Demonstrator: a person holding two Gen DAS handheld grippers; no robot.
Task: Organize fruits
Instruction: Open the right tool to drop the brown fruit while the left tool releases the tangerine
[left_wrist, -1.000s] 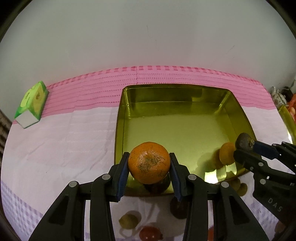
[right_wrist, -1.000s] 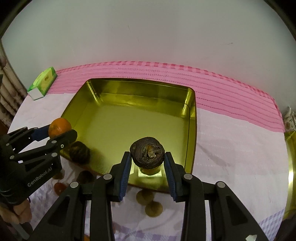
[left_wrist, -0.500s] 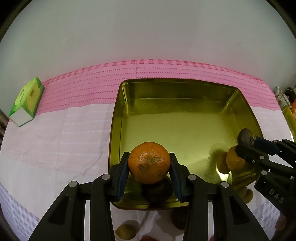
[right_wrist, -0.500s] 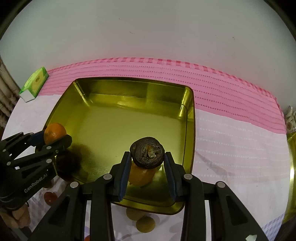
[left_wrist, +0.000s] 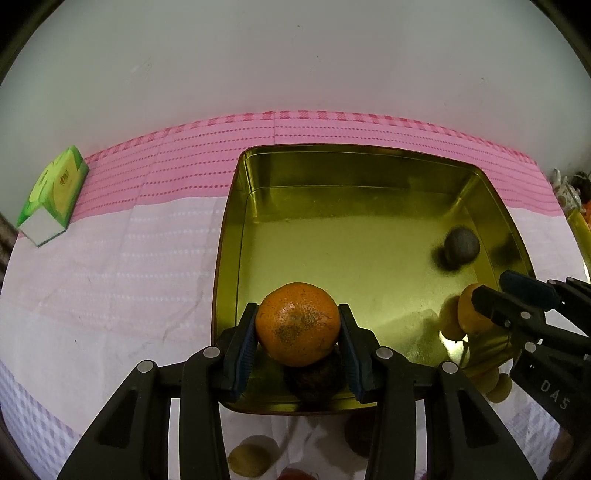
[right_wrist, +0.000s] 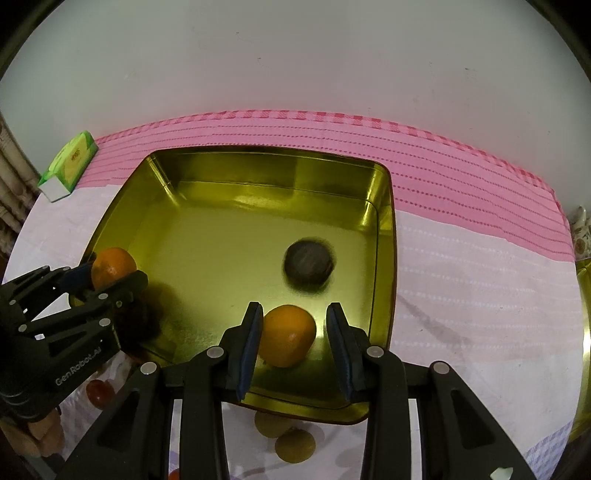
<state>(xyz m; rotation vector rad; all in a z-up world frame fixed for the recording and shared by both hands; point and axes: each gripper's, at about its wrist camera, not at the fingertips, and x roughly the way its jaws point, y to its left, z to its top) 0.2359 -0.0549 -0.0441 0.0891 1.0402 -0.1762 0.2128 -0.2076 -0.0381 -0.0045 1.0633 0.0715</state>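
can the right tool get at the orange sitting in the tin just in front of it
Probably yes. The right tool is open, and the loose orange lies in the gold tin right by its fingers, with nothing over it. The dark fruit sits farther back, out of the way.

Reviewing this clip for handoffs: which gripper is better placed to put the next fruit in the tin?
Left. The left gripper holds a mandarin over the gold tin; the right gripper is open, its dark fruit dropped.

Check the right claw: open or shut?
Open. In the right wrist view the right claw stands spread and grips nothing; the dark fruit lies blurred inside the gold tray.
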